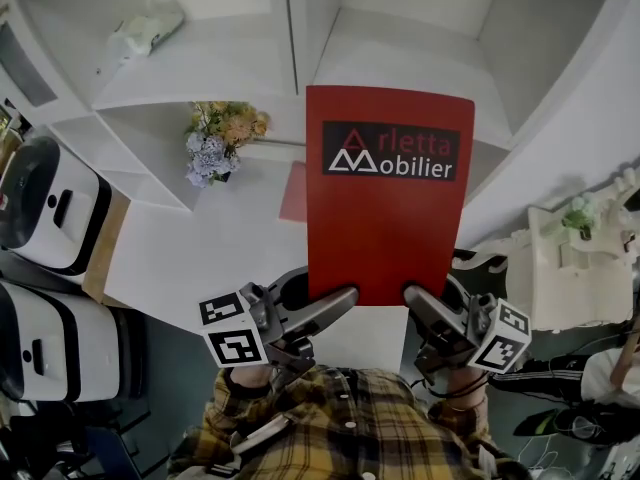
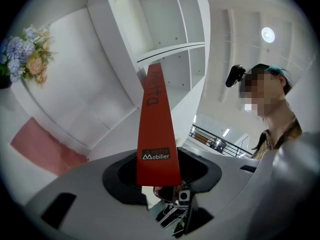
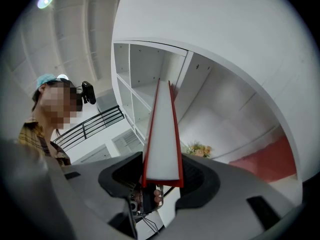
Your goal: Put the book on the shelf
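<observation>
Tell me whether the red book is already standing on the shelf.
No: the left gripper and right gripper hold the red book by its lower edge in front of the shelf.

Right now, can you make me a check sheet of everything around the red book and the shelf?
Surface: white ledge below the shelf openings, bare where it shows.
Job's things: red book held in front of the white shelf, not yet in a compartment.
Clutter: flowers left of the book; a pale bundle in an upper compartment.
Grippers: left gripper and right gripper both have jaws shut on the book's lower edge.
Cables: nothing seen.
Surroundings: white machines at left; someone's striped trouser leg at right.
</observation>
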`<state>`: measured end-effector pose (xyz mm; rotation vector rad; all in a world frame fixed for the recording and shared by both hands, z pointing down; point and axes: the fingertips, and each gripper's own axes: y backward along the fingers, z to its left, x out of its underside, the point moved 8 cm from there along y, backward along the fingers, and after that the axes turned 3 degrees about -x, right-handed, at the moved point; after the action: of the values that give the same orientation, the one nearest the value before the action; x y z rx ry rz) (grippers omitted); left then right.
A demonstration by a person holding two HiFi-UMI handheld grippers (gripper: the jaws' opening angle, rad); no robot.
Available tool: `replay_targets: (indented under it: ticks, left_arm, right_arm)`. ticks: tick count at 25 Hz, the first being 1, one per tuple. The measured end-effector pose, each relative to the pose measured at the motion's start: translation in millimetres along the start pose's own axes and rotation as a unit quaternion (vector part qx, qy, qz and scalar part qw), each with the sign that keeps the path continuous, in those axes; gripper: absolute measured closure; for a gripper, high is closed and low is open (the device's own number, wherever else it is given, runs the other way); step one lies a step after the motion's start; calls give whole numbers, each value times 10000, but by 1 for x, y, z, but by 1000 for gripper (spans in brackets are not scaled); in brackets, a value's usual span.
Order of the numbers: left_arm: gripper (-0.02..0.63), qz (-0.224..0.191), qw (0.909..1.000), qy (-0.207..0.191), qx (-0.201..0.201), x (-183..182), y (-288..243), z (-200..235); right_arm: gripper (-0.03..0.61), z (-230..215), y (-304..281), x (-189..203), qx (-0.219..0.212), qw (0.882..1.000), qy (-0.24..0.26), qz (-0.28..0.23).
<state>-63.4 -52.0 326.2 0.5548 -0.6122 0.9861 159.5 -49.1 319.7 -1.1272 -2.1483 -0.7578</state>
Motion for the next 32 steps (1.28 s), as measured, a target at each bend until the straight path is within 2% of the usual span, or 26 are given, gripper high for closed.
replay_targets:
  ticks: [12,20,32]
  left_arm:
    - [416,112,9993,-15,348,-32,-3,-4]
    - [416,-45,9982,194,561,-61,-20,-5]
    - [405,-263,9969,129,736,-107,-46,-12]
  right_arm:
    - [368,16,-12,-14,149,9986,225,-459]
    - [365,24,-26,-41,302,9957,286,-825]
    - [367,29,-45,-82,301,9905,434,-1272]
